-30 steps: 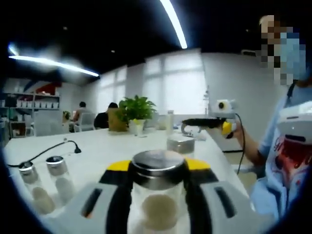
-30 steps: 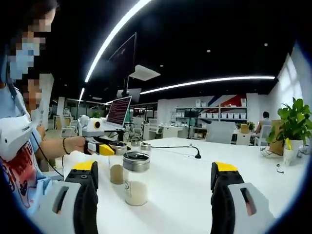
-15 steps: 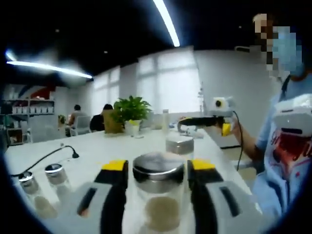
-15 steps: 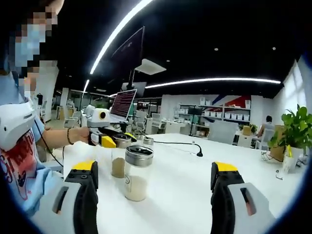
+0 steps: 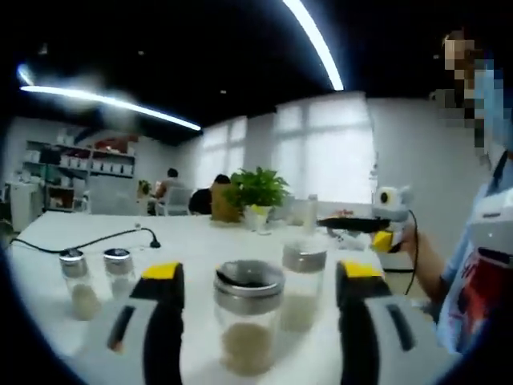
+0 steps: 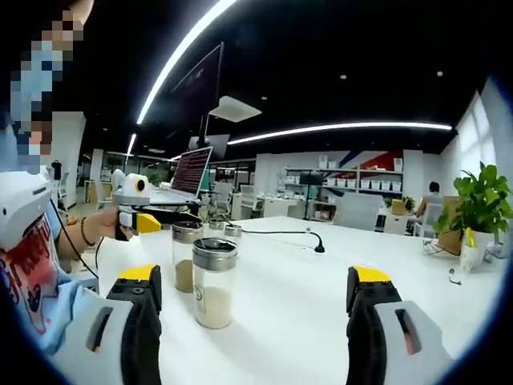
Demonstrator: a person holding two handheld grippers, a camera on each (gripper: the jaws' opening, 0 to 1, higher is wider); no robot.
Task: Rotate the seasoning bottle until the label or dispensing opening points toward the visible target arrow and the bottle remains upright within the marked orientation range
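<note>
A clear glass seasoning bottle [image 5: 248, 325] with a metal lid and pale powder stands upright on the white table [image 5: 200, 241]. My left gripper [image 5: 258, 277] is open, and the bottle shows in the gap ahead of its jaws, untouched. In the right gripper view the same bottle [image 6: 213, 281] stands left of centre, with the left gripper [image 6: 148, 218] held in a hand a little beyond it. My right gripper [image 6: 255, 277] is wide open with nothing between its fingers. It also appears at the table's right edge as the right gripper [image 5: 357, 225].
A second bottle [image 5: 303, 281] stands just behind the first, also seen as the second bottle [image 6: 185, 257]. Two small bottles [image 5: 96, 277] stand at the left near a black cable [image 5: 96, 239]. A potted plant [image 5: 256, 192] and a laptop [image 6: 192, 172] sit further back.
My left gripper has opened, let go of the seasoning bottle and drawn back from it. The bottle stays upright on the table. The right gripper has stayed open.
</note>
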